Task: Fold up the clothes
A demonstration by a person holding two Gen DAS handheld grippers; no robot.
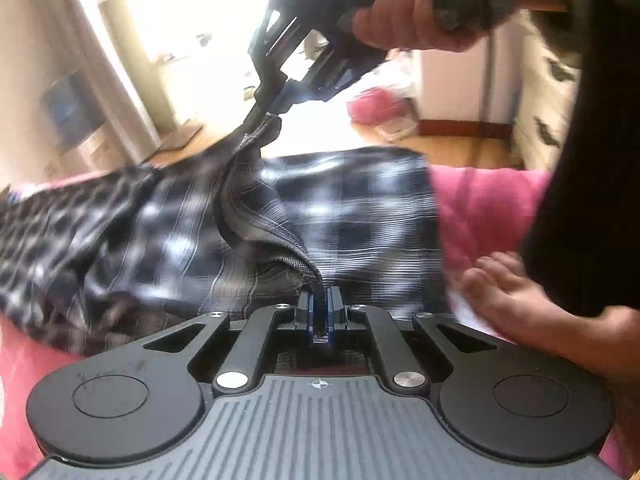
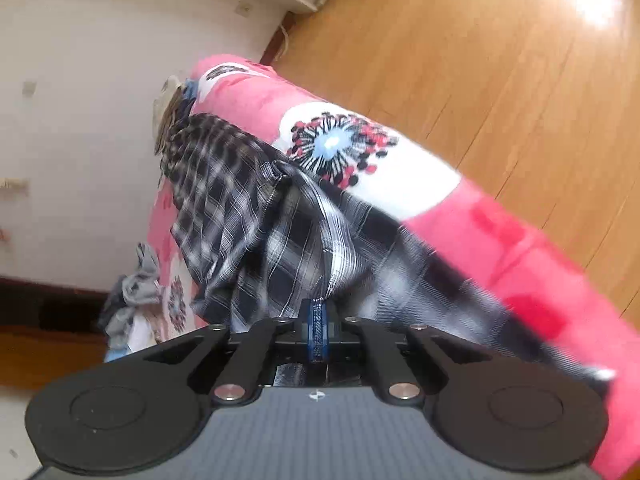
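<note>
- Although both views are smeared with motion blur, no brand, label or readable writing shows anywhere; the only mark is a small crosshair symbol (image 1: 319, 384) on the top of each tool.
- One plaid shirt (image 1: 352, 216), dark blue and white, lies spread over a pink bedspread (image 1: 480, 208) on the bed.
- The left gripper (image 1: 319, 304) has its jaws clenched on a bunched fold of the shirt, the cloth rising out from between its blue pads.
- The right gripper (image 1: 269, 114) is seen from the left camera up and to the left, pinching another part of the same shirt so that a ridge of fabric runs taut between the two tools.
- In the right wrist view that gripper (image 2: 319, 320) is likewise shut tight on a strip of the plaid cloth.
- One hand (image 1: 404, 12) wraps the handle of the right tool at the top of the left view.
- One bare foot (image 1: 516, 300) rests on the bedspread at the right, just beside the shirt's edge, under a dark trouser leg.
- The bedspread carries large white patches with flower prints (image 2: 340, 148); two can be made out clearly.
- A small heap of grey clothes (image 2: 136, 292) sits at the far end of the bed.
- A wooden floor (image 2: 480, 60) lies alongside the bed.
</note>
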